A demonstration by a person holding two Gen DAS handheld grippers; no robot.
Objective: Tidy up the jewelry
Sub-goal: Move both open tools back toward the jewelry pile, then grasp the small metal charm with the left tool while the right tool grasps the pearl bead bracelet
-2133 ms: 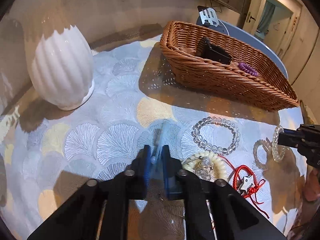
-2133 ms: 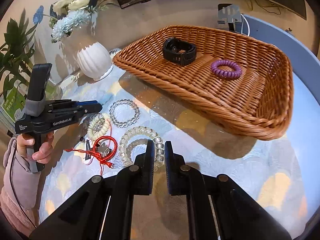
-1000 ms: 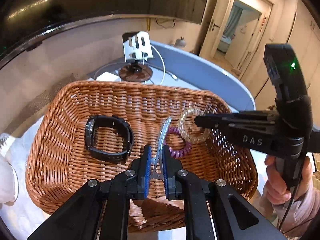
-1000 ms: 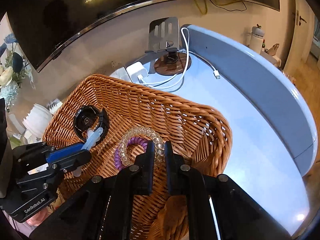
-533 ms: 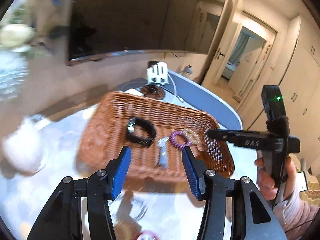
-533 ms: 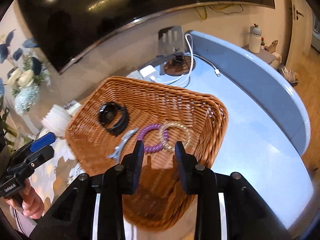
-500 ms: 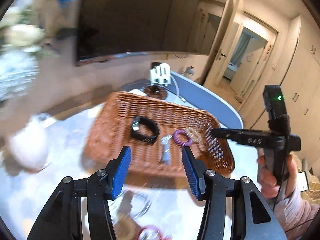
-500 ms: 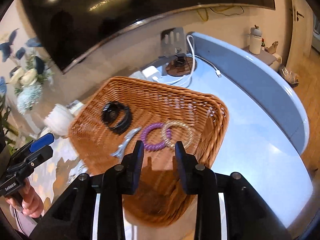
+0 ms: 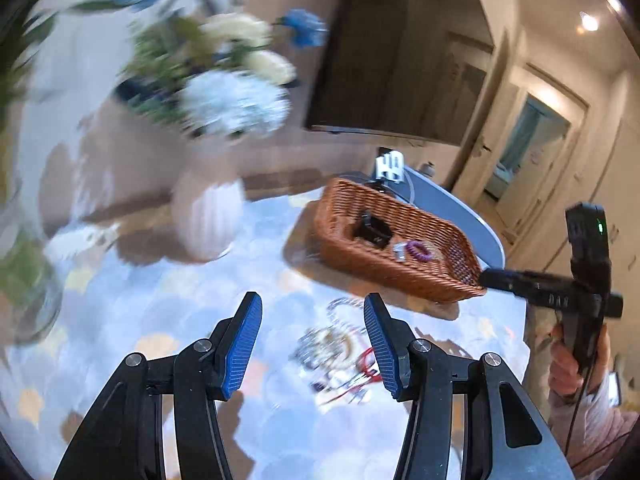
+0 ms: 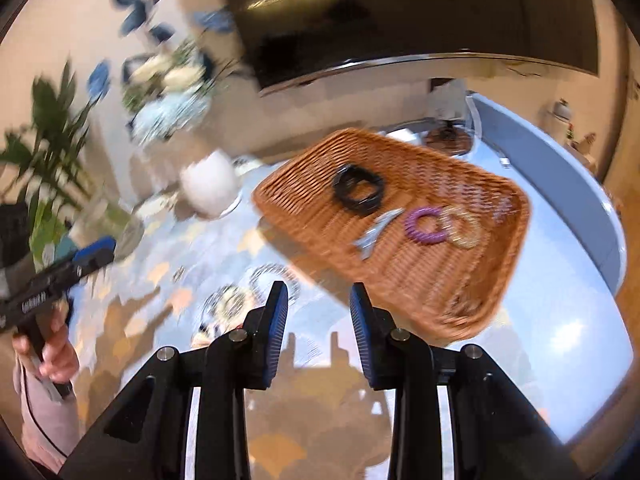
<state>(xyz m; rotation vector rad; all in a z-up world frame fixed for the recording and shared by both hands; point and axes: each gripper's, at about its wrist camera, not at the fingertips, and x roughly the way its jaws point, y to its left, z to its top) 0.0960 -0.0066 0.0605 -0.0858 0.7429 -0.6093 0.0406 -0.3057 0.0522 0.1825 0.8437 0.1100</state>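
While both jaws stand apart and empty, the left hand-held gripper (image 9: 312,344) and right hand-held gripper (image 10: 318,332) hang above the bracelets (image 9: 340,344) on the near worktop (image 9: 160,320), likely choosing the next for the wicker basket (image 10: 400,272).

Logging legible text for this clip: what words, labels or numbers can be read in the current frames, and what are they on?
"DAS": faint grey letters on the body of the right tool, barely readable in the left wrist view.
Pale lettering on the body of the left tool: too blurred to read.
Nothing readable on the basket or jewelry.
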